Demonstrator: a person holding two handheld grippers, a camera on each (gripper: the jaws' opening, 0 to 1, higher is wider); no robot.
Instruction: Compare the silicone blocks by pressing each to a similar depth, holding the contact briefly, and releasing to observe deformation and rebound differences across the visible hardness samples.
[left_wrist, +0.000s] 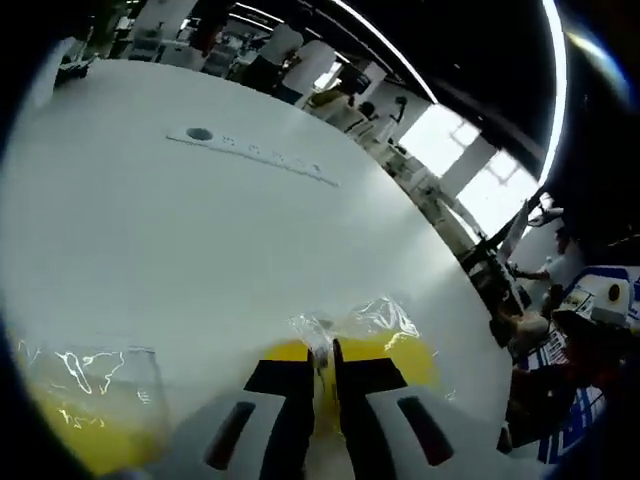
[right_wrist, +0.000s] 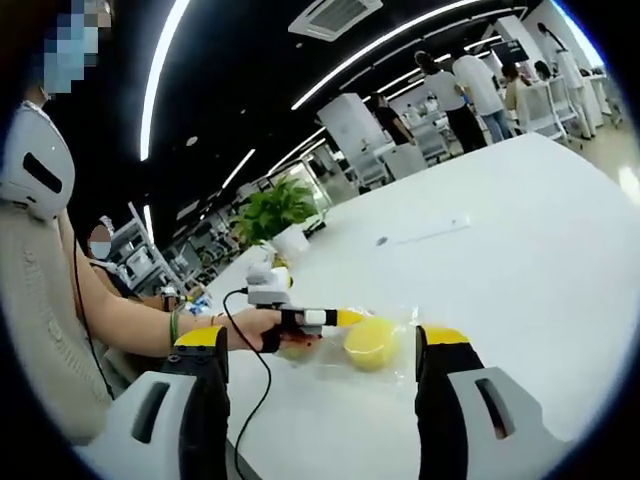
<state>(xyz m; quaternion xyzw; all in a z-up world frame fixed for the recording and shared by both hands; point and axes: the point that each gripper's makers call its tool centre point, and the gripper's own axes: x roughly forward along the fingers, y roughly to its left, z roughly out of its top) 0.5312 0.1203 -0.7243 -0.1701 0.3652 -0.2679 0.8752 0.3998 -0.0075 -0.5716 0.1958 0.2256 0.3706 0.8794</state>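
Yellow silicone block (left_wrist: 70, 425) in clear wrap lies at lower left on the white table (left_wrist: 200, 240); a second wrapped block (left_wrist: 405, 355) sits pinched between the left gripper's (left_wrist: 324, 375) narrowed jaws. Right gripper (right_wrist: 320, 345) stands wide, facing that block (right_wrist: 370, 342).

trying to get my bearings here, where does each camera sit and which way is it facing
Left gripper view: rides on the left gripper, tilted, looking across the white table; its jaws are nearly shut on a bagged yellow block, with another bagged yellow piece at lower left.
Right gripper view: rides on the right gripper, jaws wide apart, facing back toward the person, whose hand brings the left gripper to the block.
Shared: the table, the bagged block and the left gripper.
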